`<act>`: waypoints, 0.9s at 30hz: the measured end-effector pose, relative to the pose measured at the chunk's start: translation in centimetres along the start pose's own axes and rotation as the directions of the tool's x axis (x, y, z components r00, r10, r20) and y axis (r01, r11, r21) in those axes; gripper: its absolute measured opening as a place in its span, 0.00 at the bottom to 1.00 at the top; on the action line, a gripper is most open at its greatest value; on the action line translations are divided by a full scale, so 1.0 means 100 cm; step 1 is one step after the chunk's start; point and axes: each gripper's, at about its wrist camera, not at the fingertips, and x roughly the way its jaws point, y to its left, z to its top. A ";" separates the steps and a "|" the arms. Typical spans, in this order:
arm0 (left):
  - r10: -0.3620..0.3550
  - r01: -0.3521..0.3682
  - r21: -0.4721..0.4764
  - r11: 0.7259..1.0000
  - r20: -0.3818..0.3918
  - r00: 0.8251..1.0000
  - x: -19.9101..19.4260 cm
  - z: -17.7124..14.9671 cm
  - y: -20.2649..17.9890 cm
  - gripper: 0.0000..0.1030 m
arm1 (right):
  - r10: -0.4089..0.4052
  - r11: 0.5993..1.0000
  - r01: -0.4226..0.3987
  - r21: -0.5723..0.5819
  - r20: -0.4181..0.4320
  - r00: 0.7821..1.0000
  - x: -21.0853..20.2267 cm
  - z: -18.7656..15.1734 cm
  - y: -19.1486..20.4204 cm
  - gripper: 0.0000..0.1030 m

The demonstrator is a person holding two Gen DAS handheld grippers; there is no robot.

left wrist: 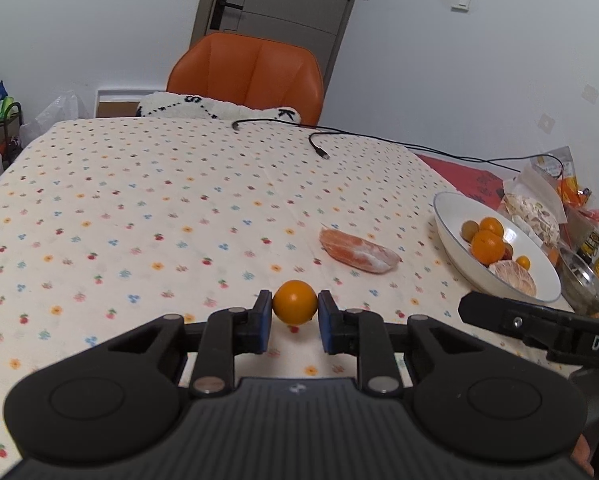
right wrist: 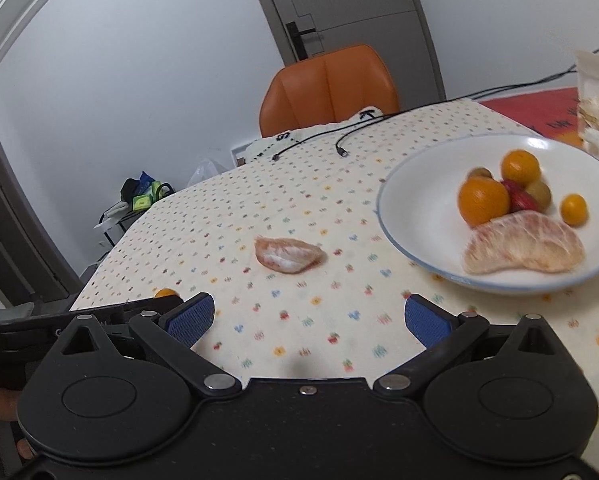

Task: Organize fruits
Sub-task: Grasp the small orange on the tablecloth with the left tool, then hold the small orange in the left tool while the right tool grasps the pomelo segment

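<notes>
My left gripper (left wrist: 295, 314) is shut on a small orange (left wrist: 294, 302), its blue pads pressing both sides just above the flowered tablecloth. The same orange (right wrist: 165, 293) peeks out at the left of the right wrist view. A peeled pomelo segment (left wrist: 359, 254) (right wrist: 289, 255) lies on the cloth, beyond both grippers. To the right stands a white bowl (left wrist: 451, 248) (right wrist: 383, 208) holding oranges, small green and red fruits and another pomelo segment. My right gripper (right wrist: 309, 316) is open and holds nothing, low over the cloth near the bowl.
An orange chair (left wrist: 247, 72) stands at the table's far edge, with a white cushion on it. Black cables (left wrist: 319, 146) lie across the far side of the cloth. A metal bowl (left wrist: 587, 280) and snack bags (left wrist: 539, 204) crowd the right edge beside the white bowl.
</notes>
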 end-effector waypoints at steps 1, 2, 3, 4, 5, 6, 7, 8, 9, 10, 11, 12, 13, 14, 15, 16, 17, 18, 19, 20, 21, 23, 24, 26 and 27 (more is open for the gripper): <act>0.003 -0.003 -0.003 1.000 0.002 1.000 -0.001 0.001 0.002 0.22 | 0.002 1.000 -0.002 -0.003 0.000 1.000 0.003 0.002 0.001 1.00; 0.005 -0.005 -0.006 1.000 0.004 1.000 -0.001 0.002 0.005 0.22 | 0.002 1.000 -0.002 -0.007 0.000 1.000 0.006 0.004 0.003 1.00; 0.007 -0.007 -0.010 1.000 0.005 1.000 -0.001 0.003 0.007 0.22 | 0.003 1.000 -0.003 -0.011 -0.001 1.000 0.009 0.006 0.005 1.00; 0.009 -0.009 -0.014 1.000 0.007 1.000 -0.002 0.003 0.010 0.22 | 0.004 1.000 -0.004 -0.015 -0.002 1.000 0.012 0.007 0.007 1.00; 0.011 -0.011 -0.018 1.000 0.009 1.000 -0.002 0.004 0.012 0.22 | 0.007 1.000 -0.007 -0.021 -0.005 1.000 0.015 0.008 0.009 1.00; 0.013 -0.013 -0.023 1.000 0.011 1.000 -0.002 0.005 0.015 0.22 | 0.009 1.000 -0.009 -0.027 -0.007 1.000 0.018 0.009 0.011 0.99; 0.016 -0.015 -0.028 0.999 0.014 1.000 -0.003 0.006 0.018 0.22 | 0.008 0.999 -0.009 -0.033 -0.007 1.000 0.020 0.010 0.013 0.99; 0.018 -0.017 -0.033 0.999 0.016 1.000 -0.003 0.007 0.021 0.22 | 0.006 0.999 -0.006 -0.040 -0.009 1.000 0.023 0.011 0.016 0.99; 0.019 -0.019 -0.037 0.999 0.018 1.000 -0.003 0.008 0.023 0.22 | 0.003 0.999 -0.004 -0.047 -0.010 1.000 0.026 0.012 0.017 0.99; 0.021 -0.020 -0.043 0.999 0.019 1.000 -0.004 0.008 0.026 0.22 | -0.001 0.999 0.000 -0.054 -0.012 1.000 0.029 0.013 0.019 0.98; 0.022 -0.021 -0.048 0.999 0.022 1.000 -0.004 0.009 0.029 0.22 | -0.006 0.998 0.005 -0.061 -0.016 1.000 0.033 0.015 0.021 0.98; 0.024 -0.023 -0.052 0.998 0.024 0.999 -0.005 0.009 0.032 0.22 | -0.009 0.998 0.007 -0.068 -0.019 1.000 0.036 0.016 0.023 0.97; 0.027 -0.026 -0.057 0.998 0.026 0.999 -0.005 0.010 0.035 0.22 | -0.010 0.997 0.008 -0.076 -0.023 1.000 0.039 0.017 0.025 0.95; 0.030 -0.028 -0.062 0.998 0.028 0.999 -0.005 0.011 0.038 0.22 | -0.010 0.996 0.008 -0.085 -0.028 1.000 0.042 0.019 0.027 0.94; 0.033 -0.031 -0.067 0.997 0.030 0.999 -0.006 0.012 0.041 0.22 | -0.013 0.995 0.010 -0.095 -0.032 0.999 0.045 0.021 0.029 0.94; 0.036 -0.034 -0.071 0.997 0.032 0.999 -0.006 0.013 0.044 0.22 | -0.017 0.994 0.013 -0.106 -0.033 0.999 0.048 0.023 0.031 0.94; 0.040 -0.037 -0.075 0.996 0.034 0.999 -0.006 0.013 0.046 0.22 | -0.020 0.993 0.016 -0.116 -0.034 0.999 0.051 0.025 0.033 0.93; 0.043 -0.040 -0.078 0.996 0.036 0.998 -0.006 0.014 0.048 0.22 | -0.022 0.992 0.017 -0.125 -0.035 0.999 0.055 0.027 0.034 0.93; 0.046 -0.043 -0.081 0.996 0.037 0.998 -0.007 0.015 0.050 0.22 | -0.022 0.991 0.016 -0.132 -0.038 0.999 0.058 0.028 0.036 0.93; 0.049 -0.046 -0.084 0.995 0.038 0.998 -0.007 0.015 0.052 0.22 | -0.024 0.990 0.017 -0.138 -0.042 0.999 0.061 0.030 0.036 0.93; 0.052 -0.049 -0.088 0.995 0.038 0.998 -0.007 0.016 0.053 0.22 | -0.026 0.989 0.019 -0.145 -0.046 0.999 0.065 0.031 0.036 0.92; 0.058 -0.054 -0.094 0.994 0.040 0.997 -0.007 0.016 0.057 0.22 | -0.032 0.988 0.024 -0.155 -0.054 0.998 0.071 0.033 0.037 0.90; 0.061 -0.057 -0.097 0.994 0.042 0.997 -0.007 0.017 0.058 0.22 | -0.035 0.987 0.026 -0.159 -0.057 0.998 0.074 0.033 0.037 0.88; 0.066 -0.061 -0.104 0.993 0.043 0.997 -0.007 0.018 0.062 0.22 | -0.044 0.986 0.034 -0.162 -0.062 0.997 0.078 0.034 0.037 0.88; 0.068 -0.063 -0.108 0.992 0.044 0.997 -0.007 0.018 0.063 0.22 | -0.049 0.986 0.038 -0.165 -0.062 0.997 0.079 0.034 0.037 0.88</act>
